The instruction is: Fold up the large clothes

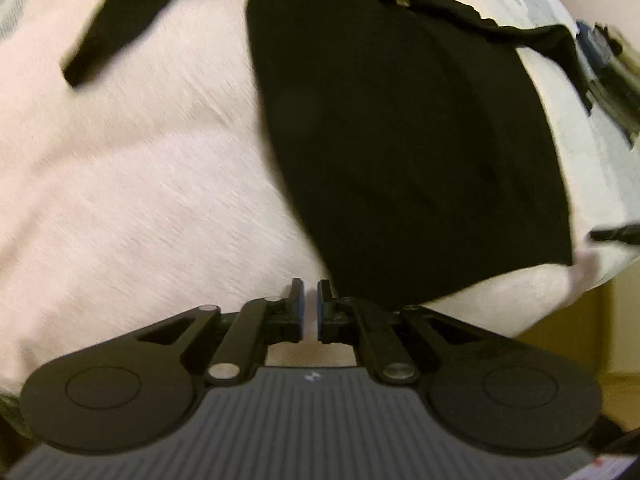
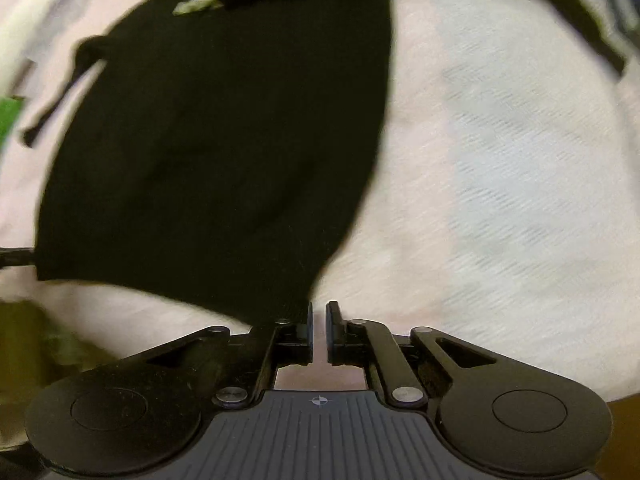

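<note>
Both tongs [image 1: 311, 308] [image 2: 319, 330] near-closed, empty.

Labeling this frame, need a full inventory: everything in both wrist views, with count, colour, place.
black garment: 1, black with a pale green print near the top, lying spread on the bedding, one sleeve out to the side
bedding: 1, pale pink-white, under the garment, fills most of both views
green item: 1, bright green, left edge of right wrist view, too blurred to identify
left gripper: 1, black, jaws nearly shut, nothing visible between them
right gripper: 1, black, jaws nearly shut, at the garment's lower corner
</note>
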`<state>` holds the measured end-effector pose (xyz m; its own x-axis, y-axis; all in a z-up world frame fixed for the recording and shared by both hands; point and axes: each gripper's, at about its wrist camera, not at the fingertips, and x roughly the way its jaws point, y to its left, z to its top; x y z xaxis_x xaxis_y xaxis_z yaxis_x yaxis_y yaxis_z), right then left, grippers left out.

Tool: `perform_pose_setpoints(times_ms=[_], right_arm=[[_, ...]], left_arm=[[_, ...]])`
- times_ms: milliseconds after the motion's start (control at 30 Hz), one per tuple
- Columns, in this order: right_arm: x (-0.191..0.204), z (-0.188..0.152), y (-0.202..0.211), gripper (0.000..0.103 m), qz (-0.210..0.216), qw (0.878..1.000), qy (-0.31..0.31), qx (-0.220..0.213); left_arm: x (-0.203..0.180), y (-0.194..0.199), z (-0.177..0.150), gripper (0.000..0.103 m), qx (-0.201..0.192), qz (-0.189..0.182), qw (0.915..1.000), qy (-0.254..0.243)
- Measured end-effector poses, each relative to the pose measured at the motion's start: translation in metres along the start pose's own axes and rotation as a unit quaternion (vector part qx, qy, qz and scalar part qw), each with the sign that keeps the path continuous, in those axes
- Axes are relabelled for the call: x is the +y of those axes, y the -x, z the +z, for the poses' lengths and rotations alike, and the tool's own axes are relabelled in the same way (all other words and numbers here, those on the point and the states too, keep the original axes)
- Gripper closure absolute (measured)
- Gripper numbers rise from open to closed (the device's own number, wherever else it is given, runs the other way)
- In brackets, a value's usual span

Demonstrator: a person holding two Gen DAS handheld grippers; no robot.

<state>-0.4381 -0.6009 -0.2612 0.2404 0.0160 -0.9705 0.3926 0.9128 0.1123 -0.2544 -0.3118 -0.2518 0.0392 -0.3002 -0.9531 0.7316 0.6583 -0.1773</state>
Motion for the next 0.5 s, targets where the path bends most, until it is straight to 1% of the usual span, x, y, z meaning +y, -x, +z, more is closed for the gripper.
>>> perform_pose_setpoints(times_ms=[33, 67, 167, 267, 367, 400, 500], right_arm=[[0.001, 0.007, 0.006, 0.084, -0.01, 1.0, 0.003, -0.014], [0.004, 0.017, 0.013, 0.078, -0.019, 0.999, 0.009, -0.031], [0.014, 0.053, 0.024, 0.076, -0.015, 0.997, 0.033, -0.074], [0.029, 0.103, 0.017, 0.076, 0.005, 0.992, 0.074, -0.104], [0.046, 0.157, -0.01, 0.076, 0.026, 0.983, 0.134, -0.127], [0.051, 0.174, -0.022, 0.076, 0.031, 0.979, 0.151, -0.13], [0.062, 0.225, -0.074, 0.076, 0.055, 0.975, 0.181, -0.117]], left_arm=[[0.005, 0.007, 0.005, 0.096, -0.006, 0.014, 0.9998, -0.01], [0.009, 0.013, 0.01, 0.095, -0.012, 0.023, 0.9996, -0.014], [0.025, 0.028, 0.044, 0.095, -0.042, 0.036, 0.9982, -0.022], [0.022, 0.029, 0.096, 0.095, -0.077, 0.035, 0.996, -0.031], [0.013, 0.012, 0.152, 0.094, -0.11, 0.019, 0.9931, -0.036], [0.002, 0.001, 0.167, 0.092, -0.117, 0.016, 0.992, -0.043], [-0.014, -0.036, 0.219, 0.091, -0.129, 0.014, 0.9889, -0.071]])
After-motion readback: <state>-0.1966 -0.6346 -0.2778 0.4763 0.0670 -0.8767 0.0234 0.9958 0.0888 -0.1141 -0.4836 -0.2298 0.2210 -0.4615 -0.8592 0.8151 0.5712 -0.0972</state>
